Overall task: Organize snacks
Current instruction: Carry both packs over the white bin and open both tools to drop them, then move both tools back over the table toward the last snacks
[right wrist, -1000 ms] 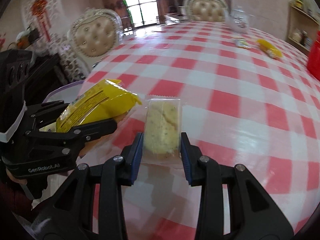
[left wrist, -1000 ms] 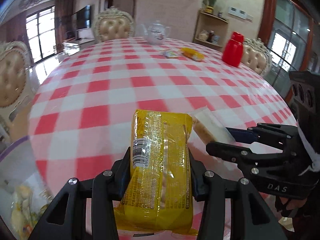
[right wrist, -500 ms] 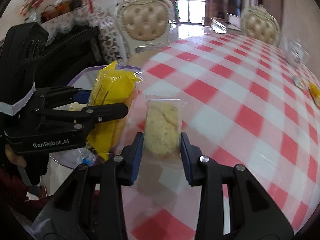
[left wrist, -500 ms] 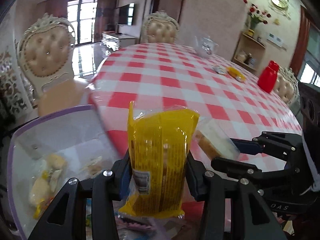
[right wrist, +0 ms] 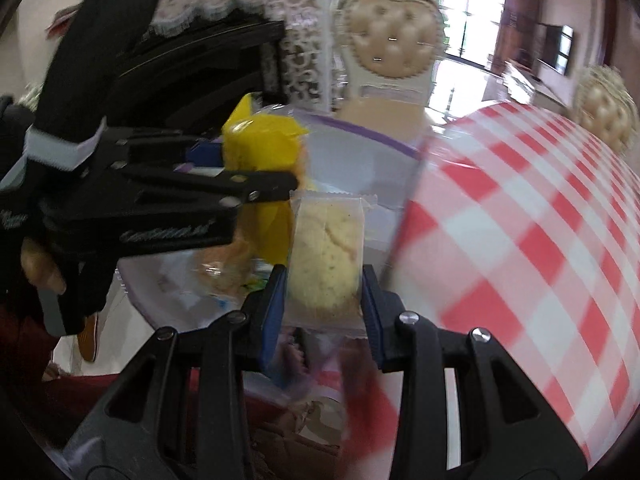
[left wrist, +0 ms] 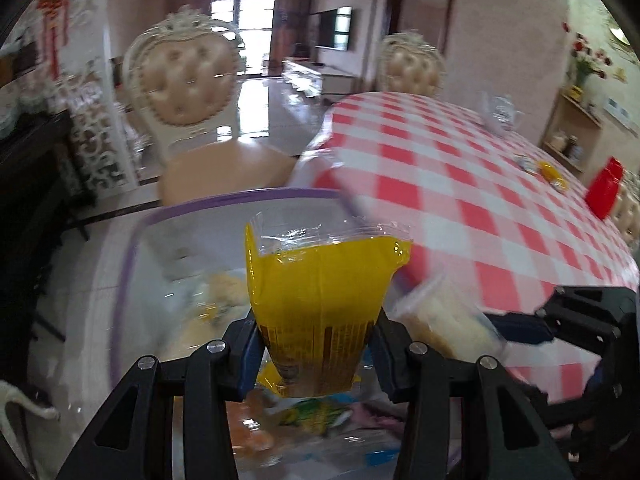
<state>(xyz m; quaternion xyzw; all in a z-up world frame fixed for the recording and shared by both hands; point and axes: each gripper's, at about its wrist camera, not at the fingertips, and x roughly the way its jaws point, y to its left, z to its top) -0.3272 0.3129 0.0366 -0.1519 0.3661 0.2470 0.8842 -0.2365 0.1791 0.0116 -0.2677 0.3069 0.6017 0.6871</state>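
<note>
My left gripper (left wrist: 316,354) is shut on a yellow snack packet (left wrist: 320,304) and holds it upright over a clear bin with a purple rim (left wrist: 224,200) beside the table. My right gripper (right wrist: 324,302) is shut on a clear-wrapped pale cake (right wrist: 326,256) and holds it over the same bin (right wrist: 360,130). The cake (left wrist: 448,320) and right gripper (left wrist: 512,326) show at the right of the left wrist view. The yellow packet (right wrist: 264,148) and left gripper (right wrist: 276,190) show at the left of the right wrist view. Several wrapped snacks lie blurred in the bin.
The round table with a red-and-white checked cloth (left wrist: 460,200) is to the right. On it far off are a red jug (left wrist: 604,188), a glass teapot (left wrist: 500,110) and two small snacks (left wrist: 548,168). A cream tufted chair (left wrist: 188,92) stands behind the bin.
Both grippers have swung left, off the table and over the bin, each still holding its snack. The yellow packet has turned upright.
</note>
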